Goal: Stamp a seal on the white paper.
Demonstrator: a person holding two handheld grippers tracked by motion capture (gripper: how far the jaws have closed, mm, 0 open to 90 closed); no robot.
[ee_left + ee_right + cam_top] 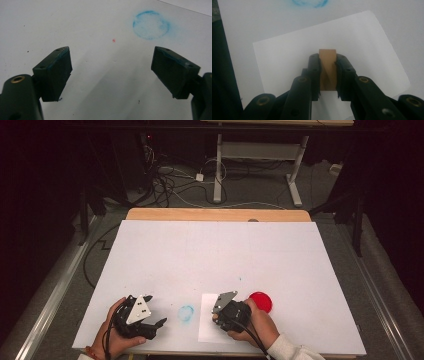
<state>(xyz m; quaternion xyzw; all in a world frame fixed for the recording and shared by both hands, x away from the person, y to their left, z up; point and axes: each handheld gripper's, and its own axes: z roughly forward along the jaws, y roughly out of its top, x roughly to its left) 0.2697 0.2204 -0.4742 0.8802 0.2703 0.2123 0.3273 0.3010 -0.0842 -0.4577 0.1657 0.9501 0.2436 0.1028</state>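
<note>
right gripper view: right gripper has its jaws pinched on a small tan block, likely a wooden stamp, held over a white sheet of paper lying on the bench. whether the block's lower face touches the sheet, cannot tell. high view: same gripper sits over the paper at the near edge, with a red round dish, probably an ink pad, just beside it to the right. left gripper rests near the front left, jaws spread wide and holding nothing; left gripper view shows blue smears on the inner pad edges. step in hand, judged: printing the block onto the sheet. do it well by keeping the block square to the paper, pressing straight down, lifting straight up, no sideways drag. sheet is loose, so it may slide or lift with the block; the free left gripper could pin a corner. a blue ring stain lies on the bench between the 2 grippers, just left of the paper; nothing else stands in the way.
</note>
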